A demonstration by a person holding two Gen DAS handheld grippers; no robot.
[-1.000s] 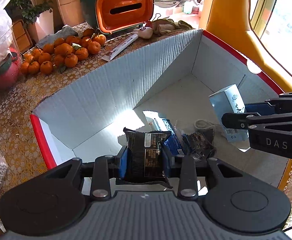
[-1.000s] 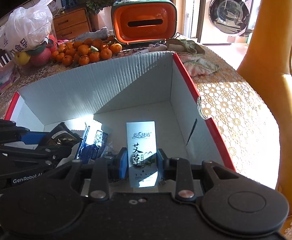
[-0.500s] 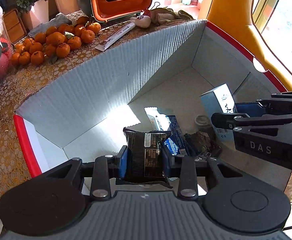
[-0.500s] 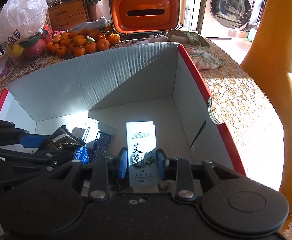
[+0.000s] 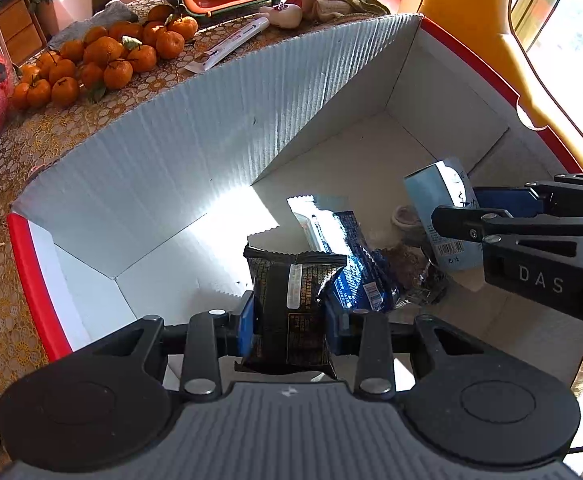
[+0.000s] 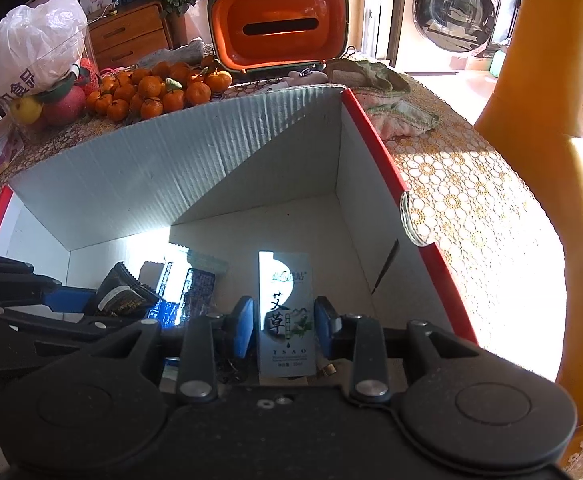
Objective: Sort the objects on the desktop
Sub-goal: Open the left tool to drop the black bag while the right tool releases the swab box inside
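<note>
A big white corrugated carton (image 5: 211, 140) with a red rim fills both views. My left gripper (image 5: 289, 316) is shut on a black snack packet (image 5: 287, 288) and holds it low inside the carton. On the right, my right gripper (image 5: 457, 208) is shut on a pale blue-and-white box (image 5: 439, 196) printed with Chinese characters, tilted just above the carton floor. The right wrist view shows that box (image 6: 285, 300) upright between the pads of the right gripper (image 6: 285, 326), with the black packet (image 6: 121, 300) to its left. A blue packet (image 5: 355, 276) and a dark crumpled wrapper (image 5: 415, 264) lie on the floor.
Behind the carton, on the lace tablecloth, are a pile of mandarins (image 5: 103, 60), a white tube (image 5: 231, 44), an orange-fronted case (image 6: 277, 28), a crumpled cloth (image 6: 383, 92) and a white plastic bag (image 6: 35, 52). A yellow chair (image 6: 539, 120) stands at the right.
Both grippers have sunk deeper into the carton, each still carrying its item. The pale box now sits lower and nearer the floor.
</note>
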